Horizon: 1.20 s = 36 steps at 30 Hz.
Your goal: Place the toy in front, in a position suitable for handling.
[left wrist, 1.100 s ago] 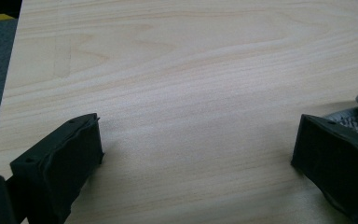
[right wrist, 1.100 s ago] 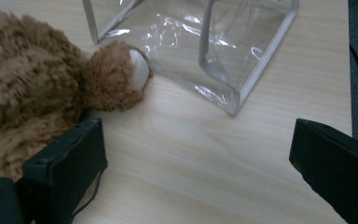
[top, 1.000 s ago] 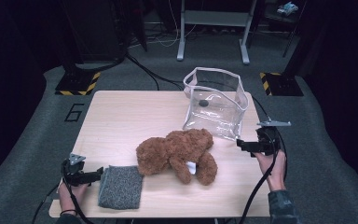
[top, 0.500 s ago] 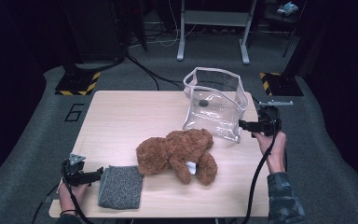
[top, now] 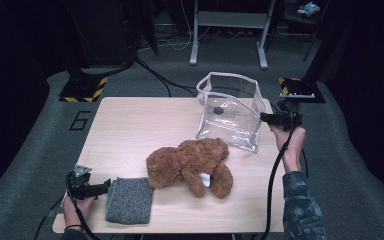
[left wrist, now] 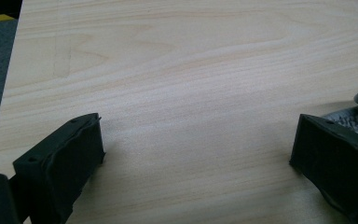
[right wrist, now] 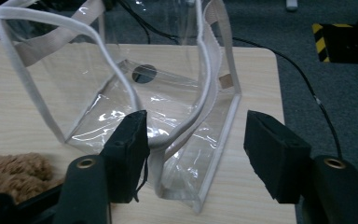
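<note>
on the wooden surface [top: 130,130] the clear bag [top: 230,112] stands upright at the far right, its near right corner edge between my right gripper [right wrist: 193,140] jaws, which have just been closing but aren't pinching yet, while my left gripper [top: 105,186], jaws spread, rests well apart.

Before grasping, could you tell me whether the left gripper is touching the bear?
Apart: in the high view the cloth lies between the left gripper and the bear.

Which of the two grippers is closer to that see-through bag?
The right gripper. It sits at the clear bag's right edge, its jaws either side of the bag's near wall, having just been closing. The left gripper rests far off, beside the grey cloth.
</note>
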Motion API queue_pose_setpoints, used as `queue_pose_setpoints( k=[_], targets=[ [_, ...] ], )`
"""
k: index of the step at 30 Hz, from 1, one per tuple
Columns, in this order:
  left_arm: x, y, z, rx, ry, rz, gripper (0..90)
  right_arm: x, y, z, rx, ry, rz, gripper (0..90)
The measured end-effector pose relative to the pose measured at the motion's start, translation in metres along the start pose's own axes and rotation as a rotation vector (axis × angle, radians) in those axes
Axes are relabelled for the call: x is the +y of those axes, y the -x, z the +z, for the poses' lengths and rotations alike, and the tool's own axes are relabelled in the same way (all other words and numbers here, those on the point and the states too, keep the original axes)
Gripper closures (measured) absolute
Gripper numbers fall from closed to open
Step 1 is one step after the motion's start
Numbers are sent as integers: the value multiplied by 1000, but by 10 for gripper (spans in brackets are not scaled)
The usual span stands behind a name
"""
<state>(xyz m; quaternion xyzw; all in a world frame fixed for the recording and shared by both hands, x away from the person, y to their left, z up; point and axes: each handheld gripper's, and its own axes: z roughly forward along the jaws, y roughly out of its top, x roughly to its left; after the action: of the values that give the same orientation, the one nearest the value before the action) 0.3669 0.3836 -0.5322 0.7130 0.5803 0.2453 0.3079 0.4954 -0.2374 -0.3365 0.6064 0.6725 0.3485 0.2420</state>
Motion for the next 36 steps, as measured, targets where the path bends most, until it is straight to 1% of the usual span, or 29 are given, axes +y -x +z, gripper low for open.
queue_pose_setpoints(
  k=[3,4,5,6,7,8,10,11,13,14,16,17,18,20,21,22,23,24,26,28,29,30,31,33,35,36],
  targets=[
    [0,0,0,0,0,0,17,6,3,3,11,-8,27,459],
    [0,0,0,0,0,0,18,8,4,3,-2,-5,24,494],
    [0,-1,0,0,-7,9,18,11,4,4,-14,-8,23,513],
    [0,0,0,1,0,1,18,13,4,6,-18,-14,28,539],
    [0,0,0,1,0,1,18,13,4,6,-18,-14,28,539],
    [0,0,0,0,0,0,18,16,5,10,-28,-32,41,564],
    [0,0,0,1,1,1,18,17,6,12,-23,-35,45,571],
    [0,0,0,0,-3,5,18,18,7,14,-15,-37,64,577],
    [0,0,0,0,1,0,19,18,7,21,-12,-53,73,603],
    [0,0,0,0,1,0,19,19,5,24,-18,-71,83,612],
    [0,0,0,0,1,0,19,19,5,29,-14,-77,86,659],
    [0,0,0,-1,0,0,19,20,4,32,-21,-81,89,698],
    [0,0,0,0,1,0,19,20,3,35,-19,-86,84,755],
    [0,0,0,0,1,0,19,23,1,40,-22,-90,81,825],
    [0,0,0,0,1,0,19,25,-1,42,-23,-88,76,858],
    [0,0,0,-1,1,0,19,27,-4,43,-35,-87,83,870],
    [0,0,0,0,1,0,19,29,-6,45,-42,-84,56,875],
    [0,0,0,0,1,0,19,32,-10,47,-55,-89,56,878],
    [0,0,0,-1,1,1,19,35,-16,51,-75,-85,22,882],
    [0,0,1,2,10,-1,19,37,-22,56,-87,-78,-2,883],
    [0,0,1,2,11,-1,20,38,-24,57,-89,-80,-14,883],
    [0,0,1,1,12,-1,21,38,-26,59,-79,-74,-22,883],
    [0,0,1,1,11,0,22,39,-29,60,-82,-74,-31,883],
    [0,0,0,-2,5,3,24,41,-32,63,-70,-71,-35,883],
    [0,0,0,-5,1,4,26,43,-35,66,-77,-68,-46,884],
    [0,0,0,-5,2,4,27,43,-36,67,-71,-65,-51,884]
  ],
)
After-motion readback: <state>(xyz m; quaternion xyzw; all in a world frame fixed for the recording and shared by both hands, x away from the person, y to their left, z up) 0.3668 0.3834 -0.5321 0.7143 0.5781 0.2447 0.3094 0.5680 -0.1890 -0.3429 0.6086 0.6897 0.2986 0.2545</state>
